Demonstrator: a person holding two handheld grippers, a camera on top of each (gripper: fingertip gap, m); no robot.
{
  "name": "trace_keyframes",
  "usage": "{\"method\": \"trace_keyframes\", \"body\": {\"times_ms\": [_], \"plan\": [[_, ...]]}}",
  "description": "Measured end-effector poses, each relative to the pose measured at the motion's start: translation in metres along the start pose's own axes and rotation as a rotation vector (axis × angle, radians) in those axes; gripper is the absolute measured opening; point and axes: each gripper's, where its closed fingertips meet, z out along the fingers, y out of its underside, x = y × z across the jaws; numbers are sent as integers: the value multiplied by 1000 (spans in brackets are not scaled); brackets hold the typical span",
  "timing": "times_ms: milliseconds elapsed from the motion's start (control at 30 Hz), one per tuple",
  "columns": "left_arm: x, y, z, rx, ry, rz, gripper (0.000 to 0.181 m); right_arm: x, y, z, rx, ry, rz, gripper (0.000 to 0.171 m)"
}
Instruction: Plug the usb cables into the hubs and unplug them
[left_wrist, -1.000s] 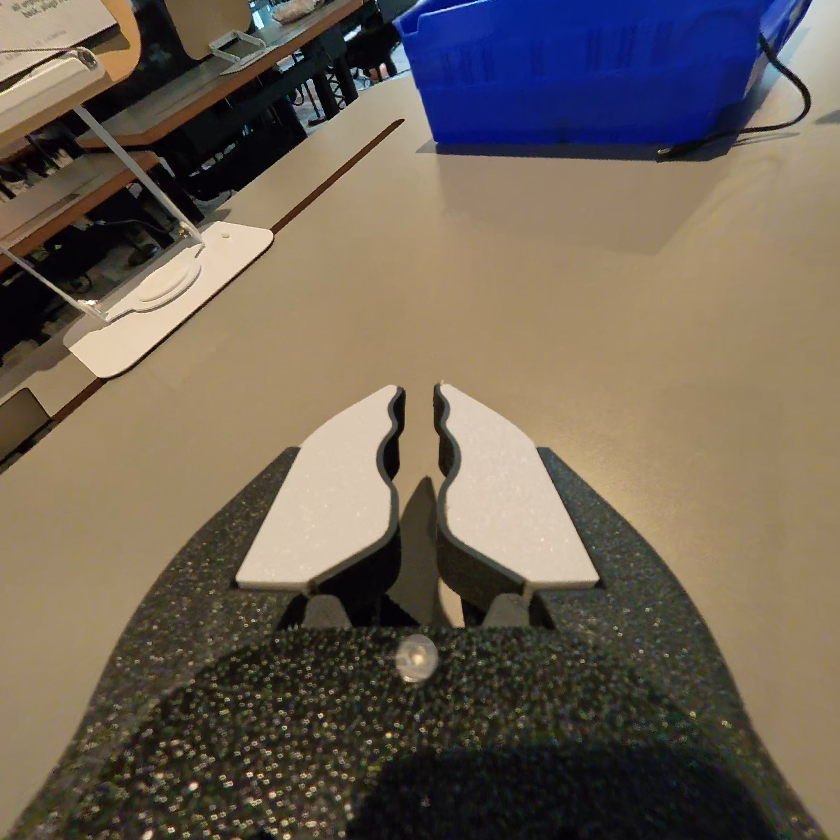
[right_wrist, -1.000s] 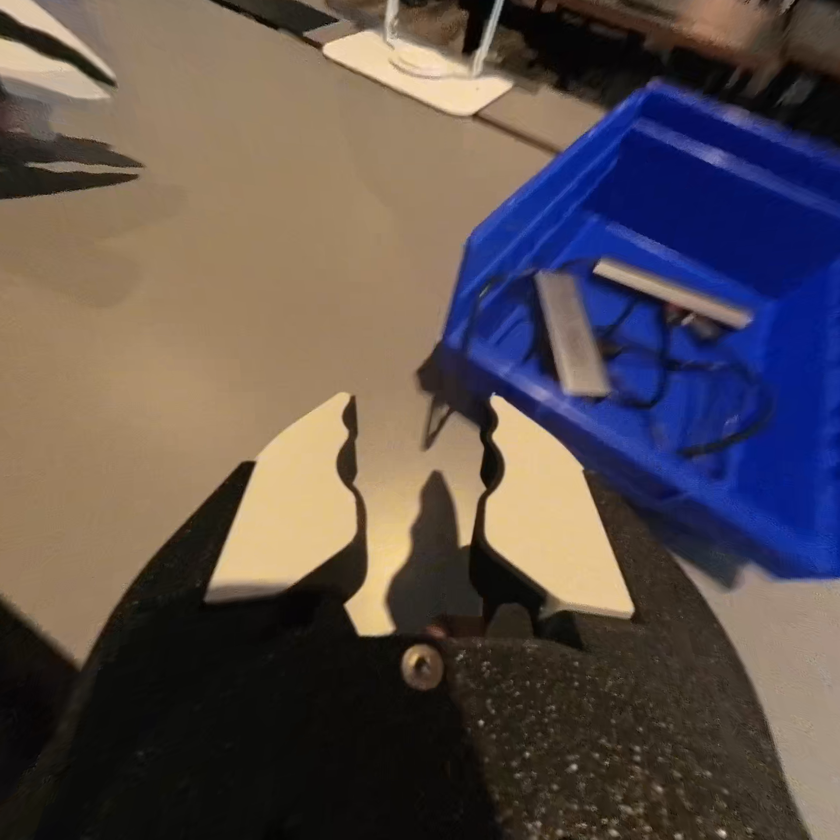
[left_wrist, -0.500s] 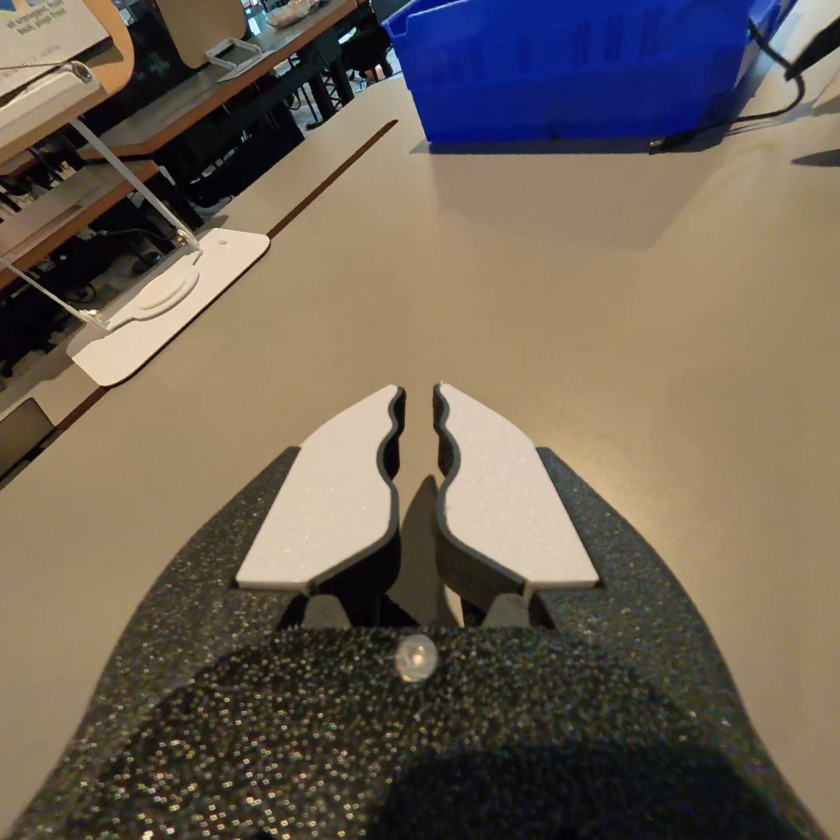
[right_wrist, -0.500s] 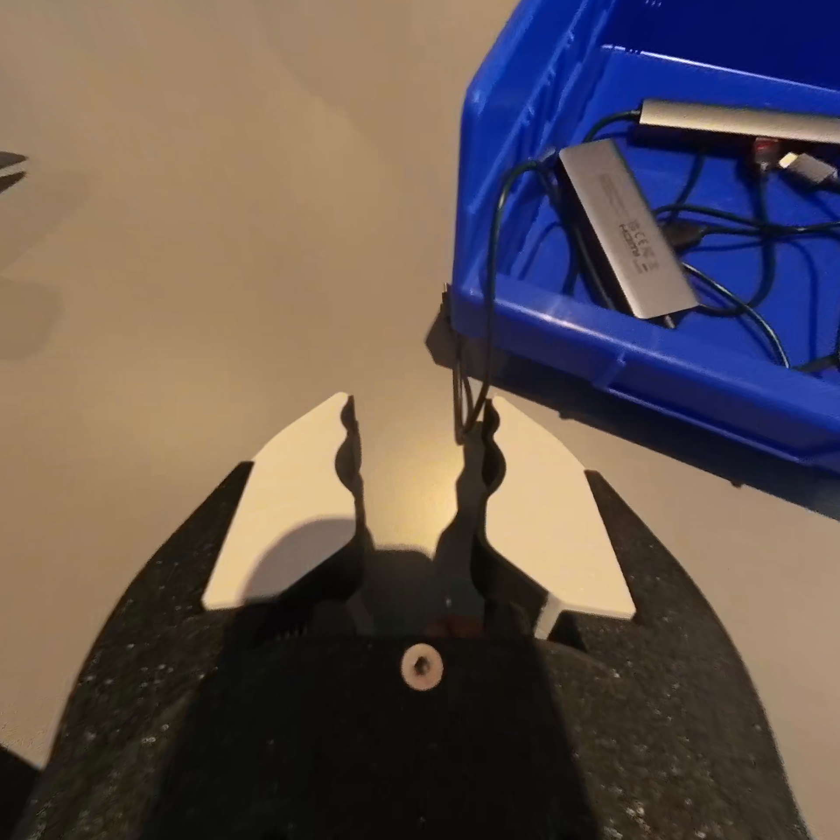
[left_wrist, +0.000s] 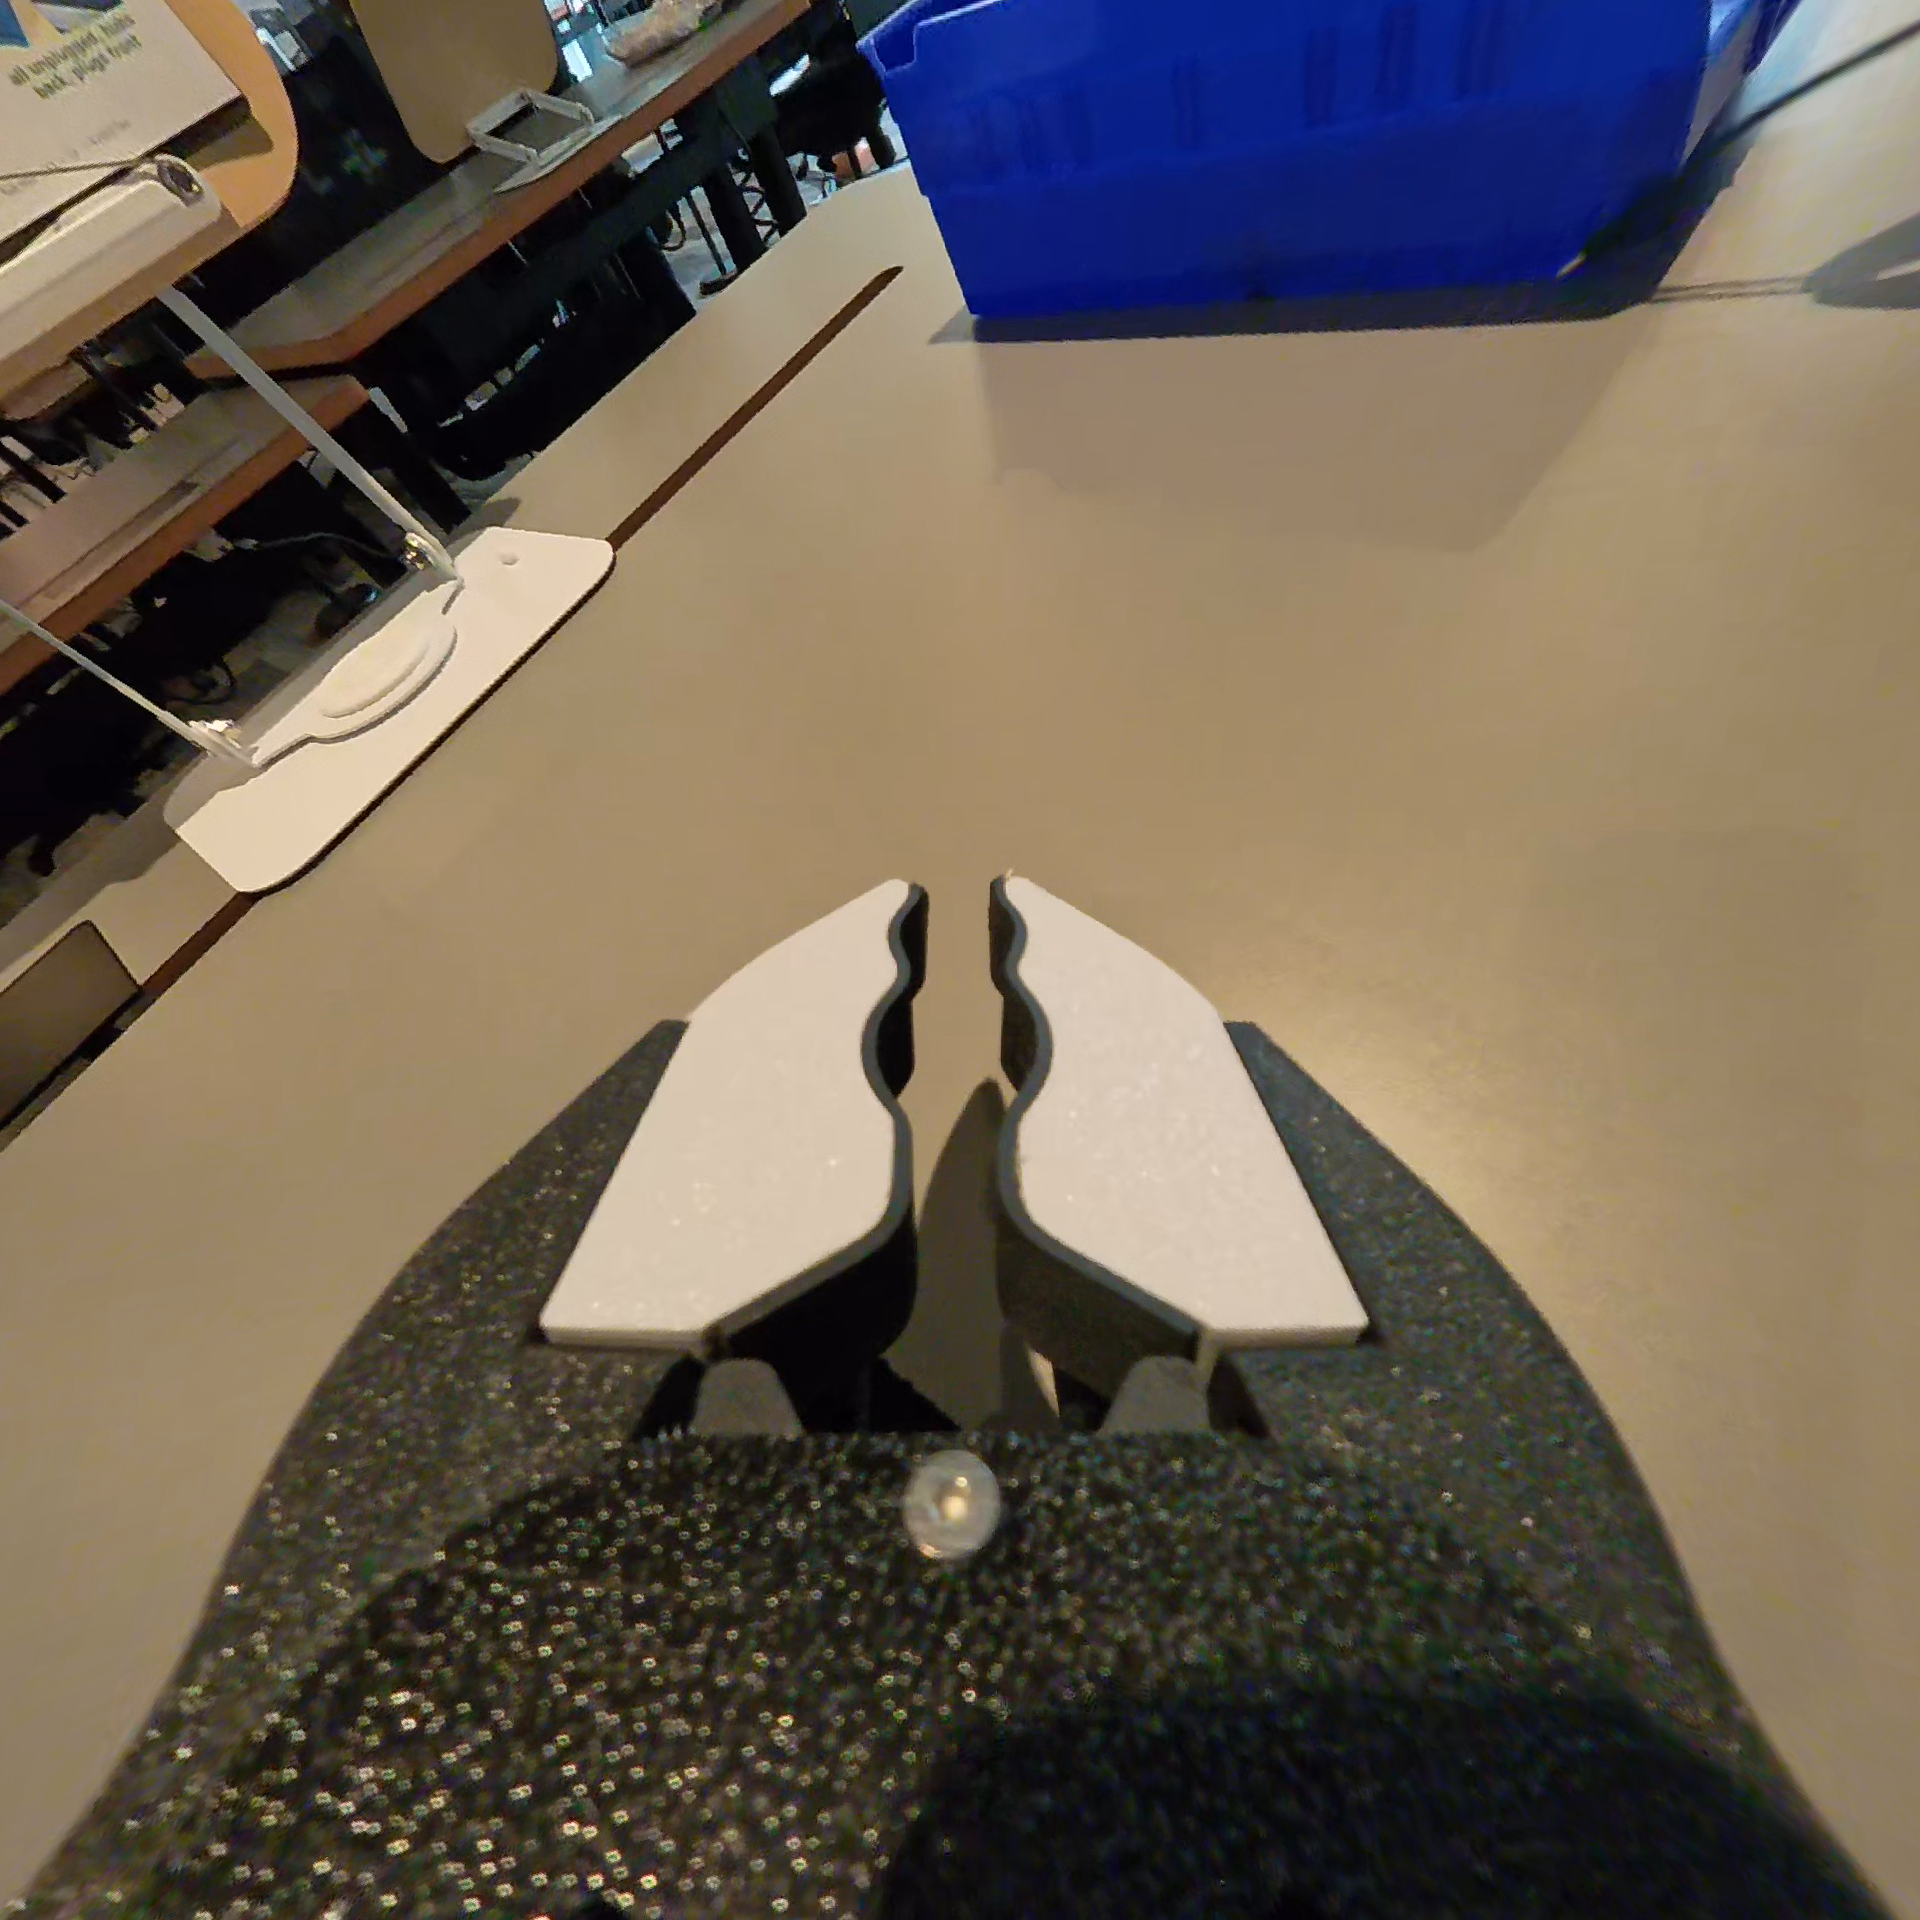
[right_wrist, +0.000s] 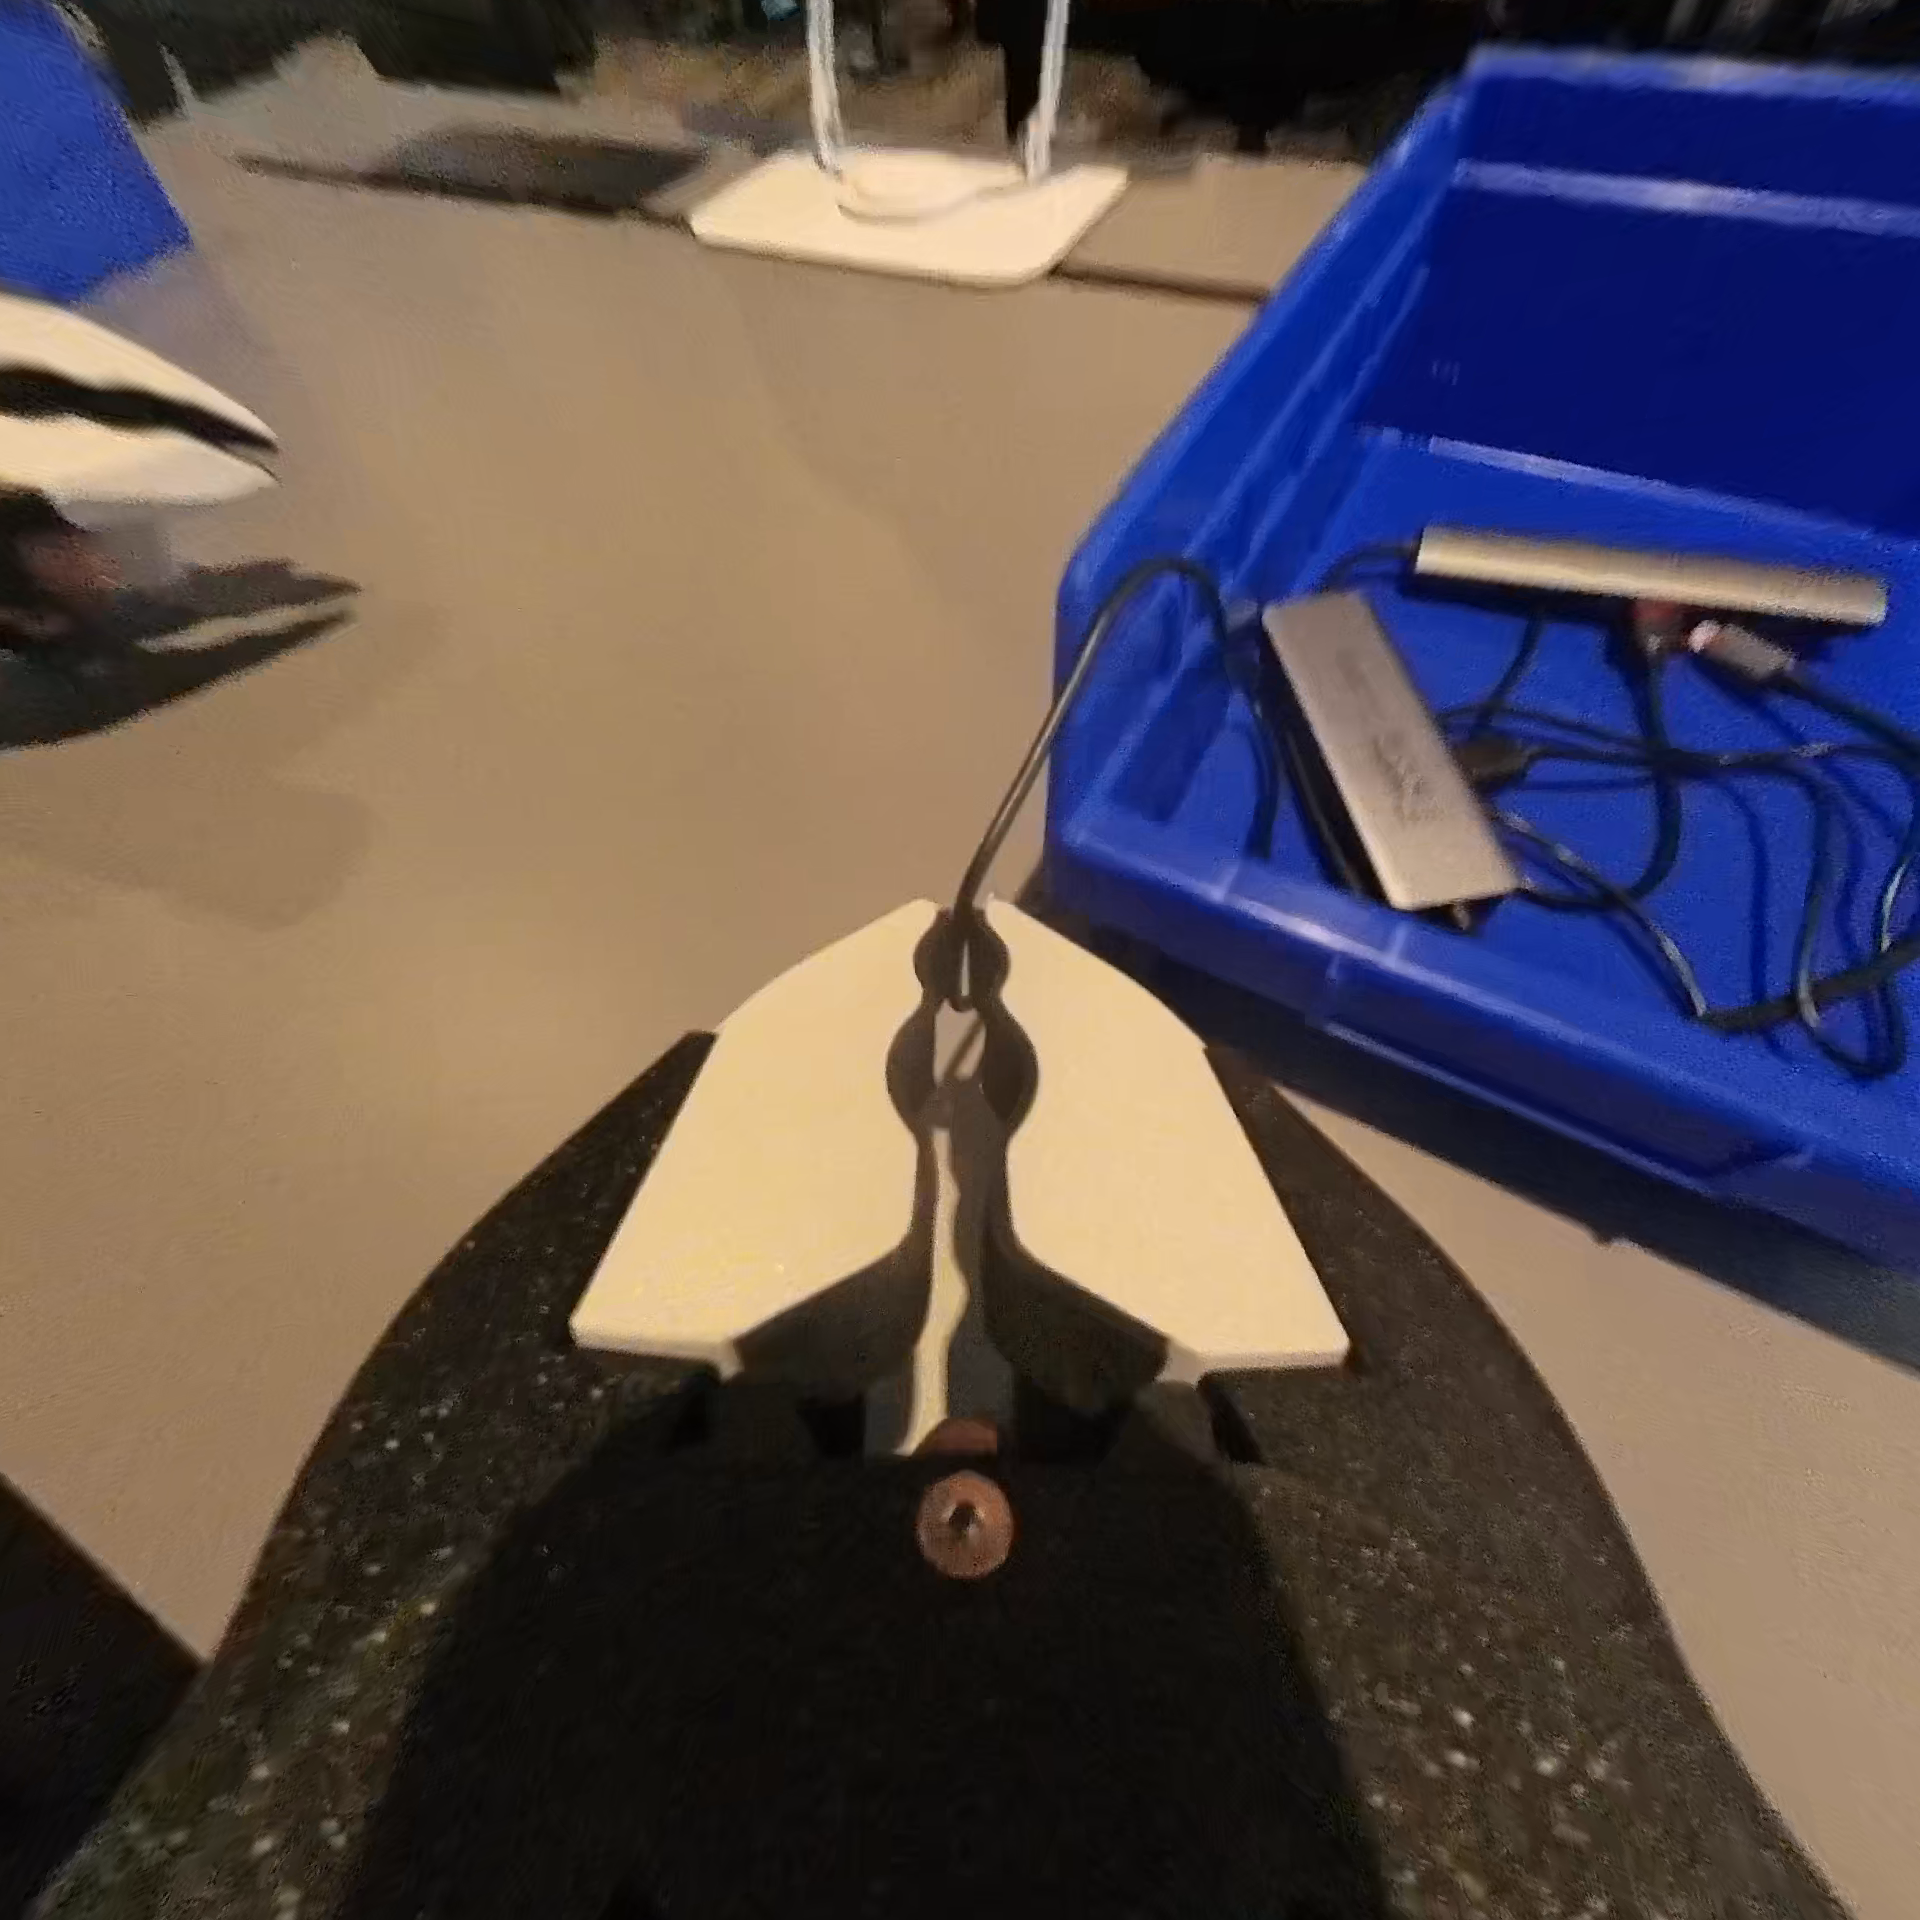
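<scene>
Blue bin (right_wrist: 1226, 852), seemingly black cable (right_wrist: 1023, 779)

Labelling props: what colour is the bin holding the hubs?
Solid blue bin; clearest in the right wrist view.

The table (left_wrist: 1247, 675) is wide open in front; the blue bin (left_wrist: 1299, 156) and white stand (left_wrist: 395, 707) block the far edges.

Warm dim light, soft shadows on the table (left_wrist: 1247, 727); right wrist view motion-blurred, edges wide-angle warped.
</scene>
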Motion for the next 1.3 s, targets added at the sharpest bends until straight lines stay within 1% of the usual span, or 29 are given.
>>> {"method": "trace_keyframes", "body": {"times_ms": [100,200,300,400,533,733,767,800,833,900,967,1067,1133,1200,1233,1267,1300], "plan": [[1,0,1,-3,-2,8,11,8,-32,-13,92,-5,-7,3],[1,0,1,-5,-2,11,11,27,-62,-20,152,29,-27,3],[1,0,1,-3,-1,12,11,60,-85,-18,173,95,-30,3],[2,1,1,-6,0,17,11,101,-96,-10,138,203,-55,3],[2,2,2,-15,-2,35,11,137,-96,9,85,251,-37,3],[3,2,2,-17,-5,39,11,164,-60,48,-102,352,-140,3],[2,2,2,-15,-5,37,11,164,-53,53,-128,354,-142,14],[2,2,2,-13,-6,34,11,163,-49,55,-142,355,-133,35],[1,2,2,-13,-6,31,11,162,-47,56,-144,351,-123,52],[0,2,1,-12,-8,21,11,157,-52,49,-102,349,-108,72],[-3,2,0,-5,-11,4,11,154,-61,30,-33,370,-96,81],[-10,1,-3,12,-20,-36,13,147,-77,-14,90,427,-103,88],[-16,-1,-6,23,-29,-64,14,125,-92,-48,225,430,-151,89],[-22,-5,-10,44,-41,-86,15,73,-115,-78,470,344,-255,86],[-25,-8,-13,57,-42,-105,15,39,-120,-88,578,262,-299,76],[-25,-11,-15,74,-29,-133,16,3,-119,-92,647,153,-336,64],[-25,-15,-18,94,-1,-167,18,-32,-114,-88,680,42,-362,55]]}}
